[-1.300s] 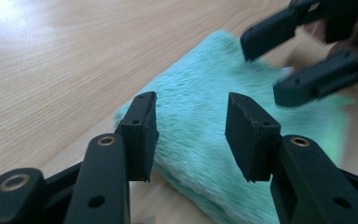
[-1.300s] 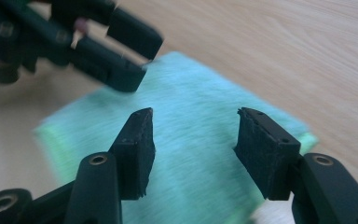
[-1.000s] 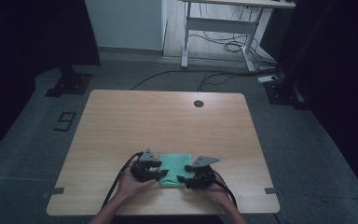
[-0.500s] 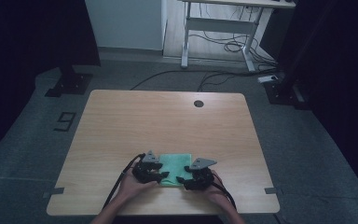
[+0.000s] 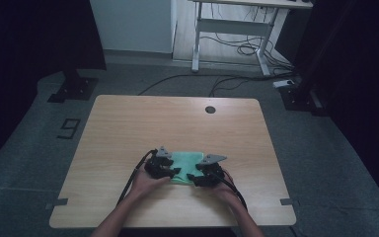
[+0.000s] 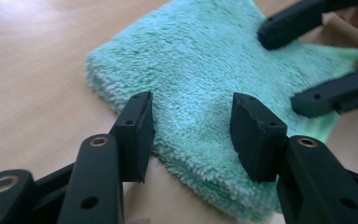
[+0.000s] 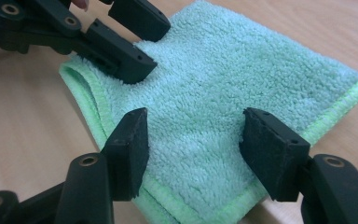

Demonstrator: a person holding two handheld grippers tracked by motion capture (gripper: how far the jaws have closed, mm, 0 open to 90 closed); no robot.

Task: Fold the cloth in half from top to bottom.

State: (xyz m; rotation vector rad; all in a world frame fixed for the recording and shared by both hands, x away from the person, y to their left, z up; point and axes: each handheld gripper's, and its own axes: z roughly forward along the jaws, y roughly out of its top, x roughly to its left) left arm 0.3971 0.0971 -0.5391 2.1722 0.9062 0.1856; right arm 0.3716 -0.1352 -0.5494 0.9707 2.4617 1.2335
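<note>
Near edge of the light wooden table (image 5: 128,128): person's two forearms reach in, one gripper in each hand. Left gripper (image 6: 191,126) jaws spread apart, straddling the near edge of the folded mint-green terry cloth (image 5: 186,163), nothing pinched. Right gripper (image 7: 193,140) likewise wide open over the hemmed corner of the same cloth.

Cloth lies flat, folded in layers, between the two grippers, near the table's front middle.

Beyond: bare tabletop, a dark round cable hole (image 5: 210,109) near the far edge.

Risk, as I judge it: closing here may catch only the top layer, so the fold peels open; uneven pulls could drag or skew the cloth.
</note>
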